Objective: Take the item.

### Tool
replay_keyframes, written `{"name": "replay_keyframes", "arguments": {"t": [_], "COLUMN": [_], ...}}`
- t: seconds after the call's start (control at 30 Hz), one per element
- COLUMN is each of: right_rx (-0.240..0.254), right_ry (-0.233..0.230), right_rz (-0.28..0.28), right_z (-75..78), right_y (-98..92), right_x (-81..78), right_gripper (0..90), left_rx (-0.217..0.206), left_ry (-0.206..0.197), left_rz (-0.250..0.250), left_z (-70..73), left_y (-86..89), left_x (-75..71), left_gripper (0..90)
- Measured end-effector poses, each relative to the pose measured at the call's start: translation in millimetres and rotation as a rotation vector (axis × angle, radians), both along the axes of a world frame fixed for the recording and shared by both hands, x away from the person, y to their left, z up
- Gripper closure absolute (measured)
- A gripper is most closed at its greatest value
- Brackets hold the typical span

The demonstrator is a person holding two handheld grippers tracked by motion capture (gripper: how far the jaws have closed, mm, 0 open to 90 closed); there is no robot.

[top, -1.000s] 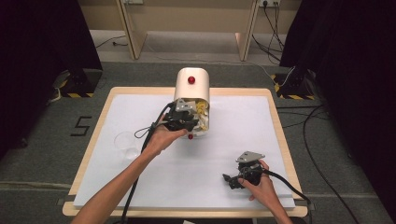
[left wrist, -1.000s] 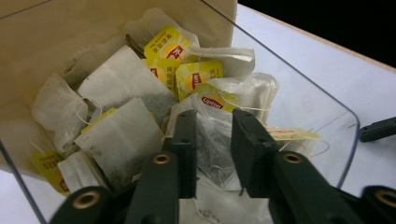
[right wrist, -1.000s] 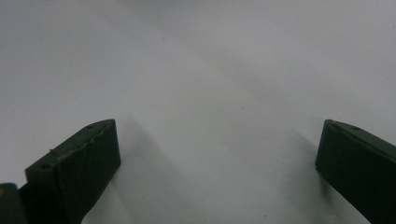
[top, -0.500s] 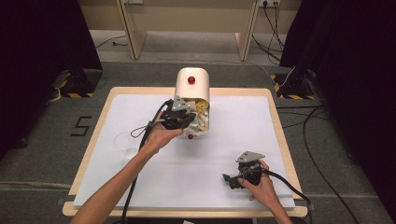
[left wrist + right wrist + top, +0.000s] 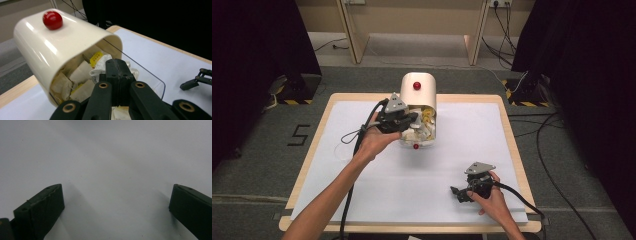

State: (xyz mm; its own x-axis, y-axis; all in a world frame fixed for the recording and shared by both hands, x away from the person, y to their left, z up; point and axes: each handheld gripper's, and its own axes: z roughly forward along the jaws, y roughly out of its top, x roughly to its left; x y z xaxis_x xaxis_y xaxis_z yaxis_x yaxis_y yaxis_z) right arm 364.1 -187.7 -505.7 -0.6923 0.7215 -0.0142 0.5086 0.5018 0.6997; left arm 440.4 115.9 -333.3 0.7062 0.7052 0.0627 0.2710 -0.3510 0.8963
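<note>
A cream box (image 5: 418, 92) with a red knob (image 5: 52, 20) stands at the back middle of the table. Its clear flap (image 5: 150, 77) hangs open at the front, and several pale and yellow paper sachets (image 5: 80, 75) are stuffed inside. At the box's mouth my left gripper (image 5: 412, 120) has its jaws pressed together. A strip of pale sachet (image 5: 120, 113) shows just beneath them. My right gripper (image 5: 458, 194) rests near the front right of the table. In the right gripper view, that gripper (image 5: 115, 202) is open over bare white sheet.
A white sheet (image 5: 472, 130) covers the wooden table (image 5: 507, 125). A clear round thing (image 5: 341, 150) lies near the left edge, under the left gripper's cable. Black curtains, floor cables and wooden furniture legs surround the table.
The left hand has lifted and drawn slightly left, away from the box's mouth. The right hand has stayed in place.
</note>
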Motion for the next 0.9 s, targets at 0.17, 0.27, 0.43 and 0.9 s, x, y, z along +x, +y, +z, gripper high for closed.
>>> {"name": "replay_keyframes", "arguments": {"t": [0.17, 0.27, 0.43, 0.9], "right_rx": [0.0, 0.0, -0.002, -0.003], "right_ry": [-0.001, 0.0, 0.002, 0.001], "right_rz": [0.0, 0.0, 0.001, 0.001], "right_z": [-0.1, 0.0, 0.2, 0.1], "right_y": [0.0, 0.0, -0.1, -0.2], "right_x": [0.0, 0.0, 0.0, 0.1], "right_gripper": [0.4, 0.4, 0.4, 0.4], "left_rx": [-0.015, -0.034, -0.062, -0.102], "left_ry": [0.001, 0.003, 0.0, -0.009], "left_rz": [0.0, 0.0, 0.004, 0.047], "left_z": [5.5, 9.1, 18.1, 31.4], "left_y": [5.6, 11.5, 21.9, 63.0], "left_x": [-0.7, -0.3, -0.8, -4.2], "left_gripper": [88.9, 88.9, 88.9, 88.9]}}
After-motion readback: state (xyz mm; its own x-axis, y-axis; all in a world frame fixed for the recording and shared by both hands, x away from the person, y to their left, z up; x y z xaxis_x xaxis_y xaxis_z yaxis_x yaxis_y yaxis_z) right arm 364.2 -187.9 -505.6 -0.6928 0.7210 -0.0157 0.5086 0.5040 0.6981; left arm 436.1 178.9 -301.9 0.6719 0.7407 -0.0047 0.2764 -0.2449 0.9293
